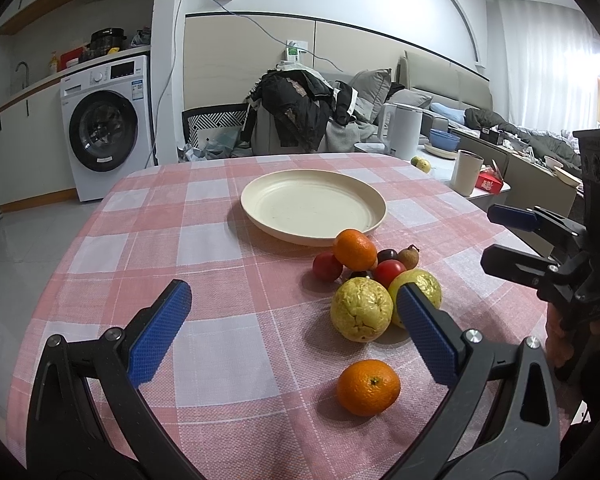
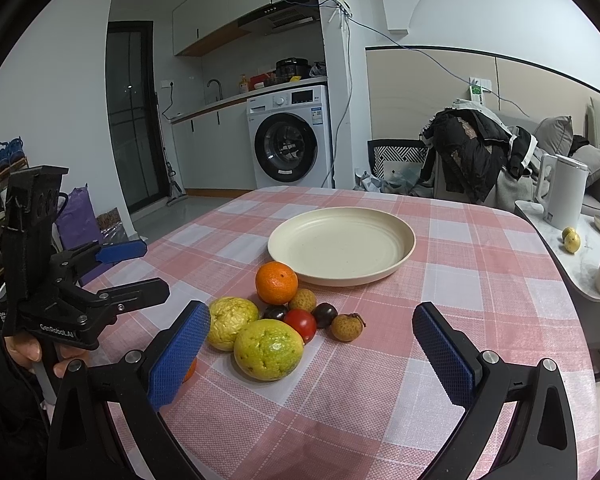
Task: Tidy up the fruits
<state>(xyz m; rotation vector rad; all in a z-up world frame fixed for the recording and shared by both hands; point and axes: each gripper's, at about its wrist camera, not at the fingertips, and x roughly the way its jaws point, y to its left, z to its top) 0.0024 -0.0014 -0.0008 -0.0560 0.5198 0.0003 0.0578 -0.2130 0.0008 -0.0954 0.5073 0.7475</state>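
An empty cream plate sits mid-table on the pink checked cloth. Just in front of it is a fruit cluster: an orange, two yellow guavas, a red tomato, dark plums and brown longans. A second orange lies apart, nearer the table's front edge. My left gripper is open above the cloth, left of the cluster. My right gripper is open too, with its fingers on either side of the cluster and holding nothing.
A side table abuts the right edge with a white kettle, a cup, blue bowls, a red box and small yellow fruits. A chair piled with clothes stands behind the table. A washing machine is further back.
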